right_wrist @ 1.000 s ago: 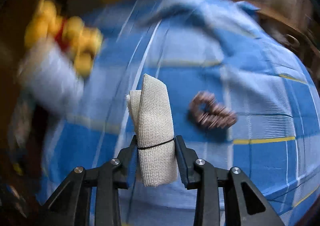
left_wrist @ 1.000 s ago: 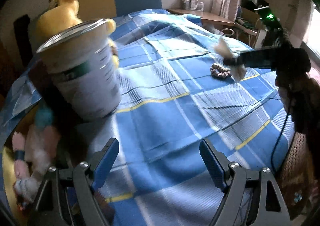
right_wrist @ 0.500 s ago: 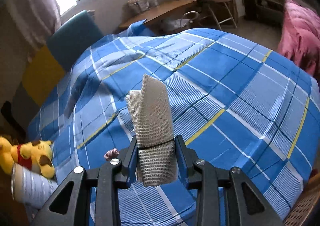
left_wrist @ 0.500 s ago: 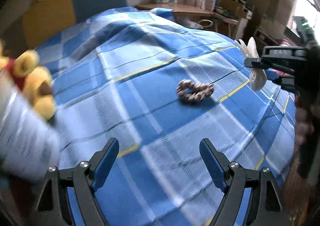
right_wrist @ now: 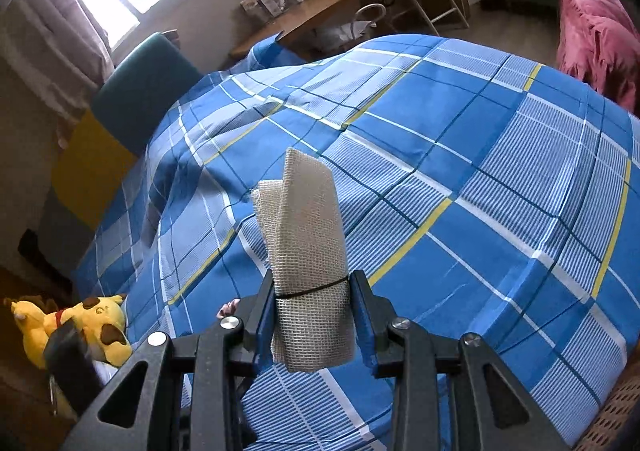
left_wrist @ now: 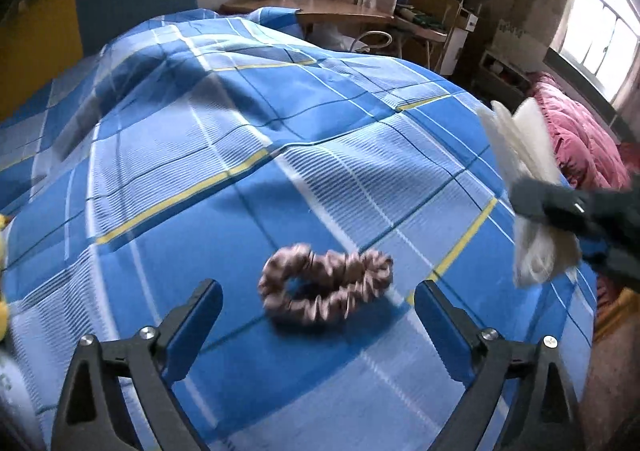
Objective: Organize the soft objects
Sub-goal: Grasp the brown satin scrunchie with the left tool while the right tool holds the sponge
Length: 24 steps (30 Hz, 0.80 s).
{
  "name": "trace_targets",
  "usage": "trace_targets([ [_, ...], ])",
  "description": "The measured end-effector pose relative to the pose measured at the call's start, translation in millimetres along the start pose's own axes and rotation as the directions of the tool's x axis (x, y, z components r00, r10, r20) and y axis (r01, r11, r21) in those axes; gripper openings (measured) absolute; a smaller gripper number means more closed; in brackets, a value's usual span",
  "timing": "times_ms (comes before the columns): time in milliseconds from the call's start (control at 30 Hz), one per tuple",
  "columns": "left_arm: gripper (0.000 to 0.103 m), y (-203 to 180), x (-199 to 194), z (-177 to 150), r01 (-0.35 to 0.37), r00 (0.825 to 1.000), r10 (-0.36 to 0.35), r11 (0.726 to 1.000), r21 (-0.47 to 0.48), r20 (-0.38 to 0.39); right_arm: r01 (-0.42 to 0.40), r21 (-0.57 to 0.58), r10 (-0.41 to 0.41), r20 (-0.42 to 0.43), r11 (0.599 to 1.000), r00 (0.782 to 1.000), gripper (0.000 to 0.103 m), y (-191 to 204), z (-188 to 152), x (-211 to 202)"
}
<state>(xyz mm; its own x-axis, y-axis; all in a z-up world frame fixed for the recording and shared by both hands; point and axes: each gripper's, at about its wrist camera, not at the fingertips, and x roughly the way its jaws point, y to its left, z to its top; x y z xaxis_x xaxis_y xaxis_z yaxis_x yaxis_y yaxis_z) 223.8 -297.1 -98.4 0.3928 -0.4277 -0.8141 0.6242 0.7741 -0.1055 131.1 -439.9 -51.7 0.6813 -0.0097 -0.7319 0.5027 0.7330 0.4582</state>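
On a bed spread with a blue plaid cover (left_wrist: 208, 235), the left gripper (left_wrist: 318, 305), its jaws opening wide, hung above a brown scrunchie (left_wrist: 326, 285) lying on the cover between its 2 fingers, untouched. The right gripper (right_wrist: 312, 305) pinched a rolled white mesh cloth (right_wrist: 308, 251), bound by a dark band, above the bed's near edge.

A blue plaid bedspread (left_wrist: 280, 179) crossed by white and yellow lines carries a taupe scrunchie (left_wrist: 325, 282), with a cream mesh cloth (right_wrist: 310, 251), a yellow plush toy (right_wrist: 76, 325) and a pink quilt (right_wrist: 596, 23) nearby.
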Motion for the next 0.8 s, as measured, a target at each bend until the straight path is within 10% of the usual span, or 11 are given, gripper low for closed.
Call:
trace_targets([
  [67,0.097,-1,14,5,0.0,1.0,0.0,1.0,0.002,-0.009,0.004,-0.01,-0.004,-0.004,1.0,1.0,0.035,2,-1,1],
  [167,0.052,1,24,2,-0.018,1.0,0.018,1.0,0.025,-0.005,0.01,-0.026,-0.01,-0.012,1.0,1.0,0.035,4,-2,4],
  [200,0.018,2,21,0,0.0,1.0,0.0,0.999,0.035,-0.003,0.016,-0.033,-0.016,-0.014,0.999,1.0,0.035,5,-2,5],
  [800,0.016,39,-109,-123,-0.06,0.998,0.061,0.992,-0.111,0.006,0.012,-0.261,-0.052,-0.149,0.965,0.988,0.035,41,-23,33],
])
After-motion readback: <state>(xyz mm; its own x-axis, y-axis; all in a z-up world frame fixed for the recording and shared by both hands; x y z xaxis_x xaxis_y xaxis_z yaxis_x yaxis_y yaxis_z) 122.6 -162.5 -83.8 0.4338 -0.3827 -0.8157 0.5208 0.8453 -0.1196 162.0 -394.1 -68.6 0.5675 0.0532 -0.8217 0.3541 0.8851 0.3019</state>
